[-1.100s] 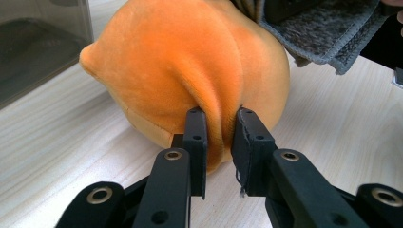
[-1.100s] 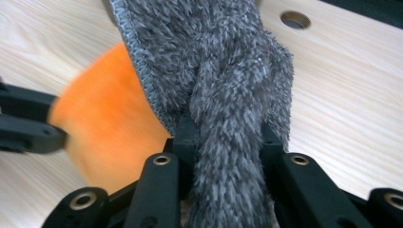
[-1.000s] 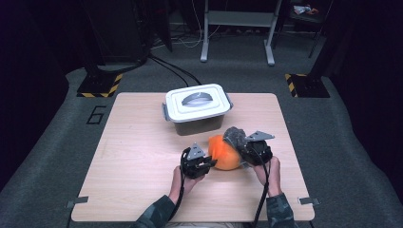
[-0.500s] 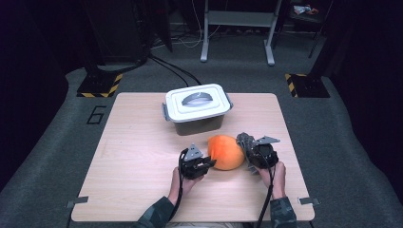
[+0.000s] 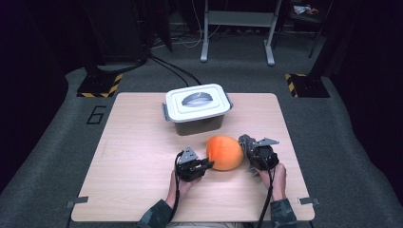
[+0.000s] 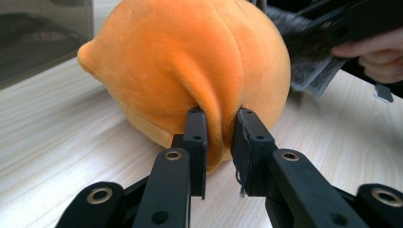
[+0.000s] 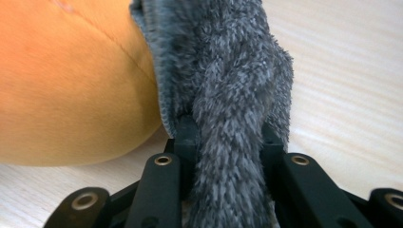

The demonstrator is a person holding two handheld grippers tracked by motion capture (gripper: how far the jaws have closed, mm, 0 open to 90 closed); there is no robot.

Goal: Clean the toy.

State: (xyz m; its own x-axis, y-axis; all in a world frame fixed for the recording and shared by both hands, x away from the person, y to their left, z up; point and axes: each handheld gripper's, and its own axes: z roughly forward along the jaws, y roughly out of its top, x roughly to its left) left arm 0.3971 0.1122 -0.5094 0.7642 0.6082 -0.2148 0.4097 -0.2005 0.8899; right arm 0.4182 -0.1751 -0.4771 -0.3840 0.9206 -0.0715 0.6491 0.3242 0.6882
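Observation:
An orange plush toy point(image 5: 225, 152) lies on the wooden table point(image 5: 138, 156) between both hands. My left gripper point(image 5: 205, 165) is shut on a fold of the orange plush point(image 6: 190, 71) at its near-left side, the fabric pinched between the jaws. My right gripper point(image 5: 248, 148) is shut on the toy's grey furry part point(image 7: 228, 95), which is bunched between its jaws beside the orange body point(image 7: 71, 85). The grey fur point(image 5: 245, 142) lies at the toy's right side. In the left gripper view the right gripper and a hand point(image 6: 375, 57) sit behind the plush.
A closed white-lidded container point(image 5: 197, 108) with a grey handle stands at the table's far middle, just behind the toy. Bare tabletop spreads to the left and front. Dark floor with cables and stand legs surrounds the table.
The toy has come down from a raised, bunched pose to lie flat on the table. Both grippers moved slightly toward the near edge while keeping their hold.

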